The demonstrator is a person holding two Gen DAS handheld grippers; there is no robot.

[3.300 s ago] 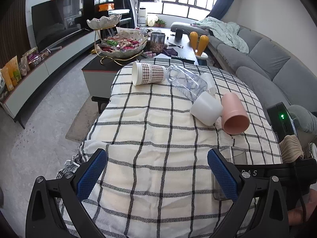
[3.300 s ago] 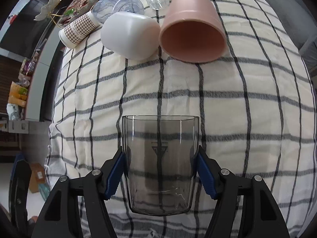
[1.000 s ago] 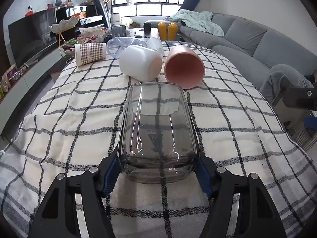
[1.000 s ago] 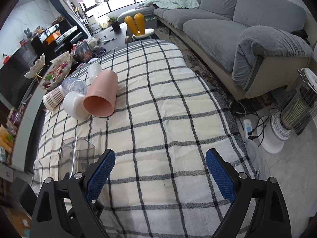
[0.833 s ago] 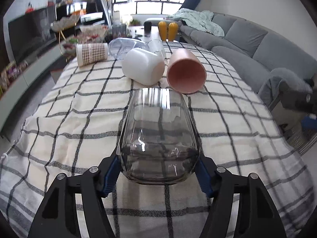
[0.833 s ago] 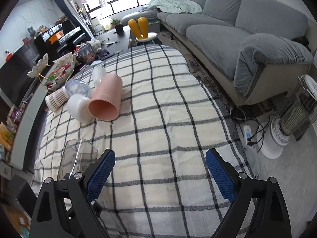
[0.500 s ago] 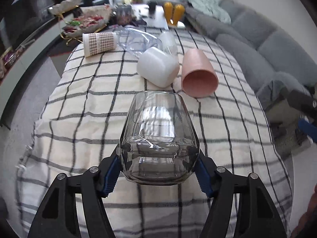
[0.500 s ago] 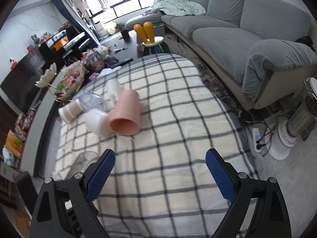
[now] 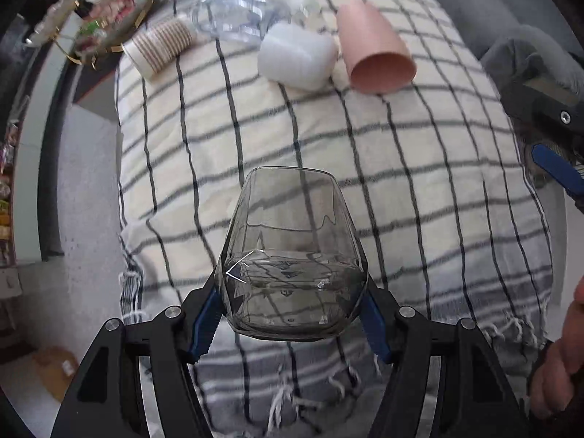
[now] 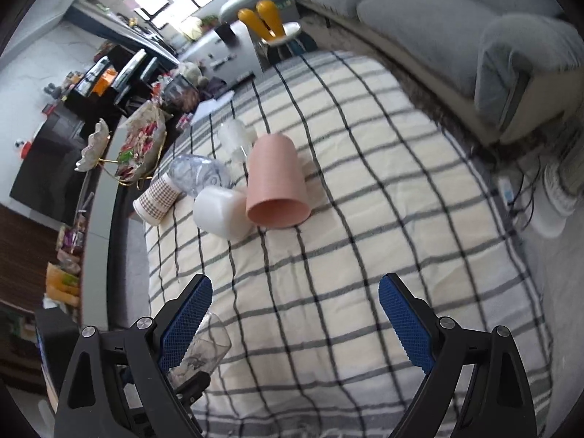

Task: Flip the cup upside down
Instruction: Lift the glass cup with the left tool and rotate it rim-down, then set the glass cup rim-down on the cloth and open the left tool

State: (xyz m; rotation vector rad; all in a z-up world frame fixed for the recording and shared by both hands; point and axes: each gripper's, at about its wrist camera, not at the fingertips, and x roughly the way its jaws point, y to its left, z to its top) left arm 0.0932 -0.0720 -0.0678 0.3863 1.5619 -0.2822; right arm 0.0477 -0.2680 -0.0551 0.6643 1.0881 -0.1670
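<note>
Left claw [image 9: 292,306] pinching a clear glass cup [image 9: 292,255] by its thick base, blue pads [image 9: 204,314] pressed against both sides, mouth pointing forward and away, cup lifted above the near edge of the checked tablecloth [image 9: 419,168]. Ahead of the cup's mouth, a wide stretch of cloth, then a cluster of cups lying on their sides: white cup [image 9: 297,56] straight ahead, pink cup [image 9: 374,53] just to its right with the opening facing back toward the claw, the two touching or nearly so. Farther ahead and left, a clear plastic bottle [image 9: 233,18] and a brown-checked paper cup [image 9: 160,51] near the cloth's far-left corner. At the far right edge, part of the other claw and a hand [image 9: 558,365]. Right claw [image 10: 295,314] spread wide, nothing between its blue pads [image 10: 401,317], raised over the cloth. Just beside its left finger, low and partly hidden behind it, the same glass cup [image 10: 208,343]. Well ahead and slightly left, the pink cup [image 10: 275,182], white cup [image 10: 219,211], bottle [image 10: 193,173] and paper cup [image 10: 155,197] in a close group. Off to the right, past the cloth's edge, a grey sofa [image 10: 474,29].
</note>
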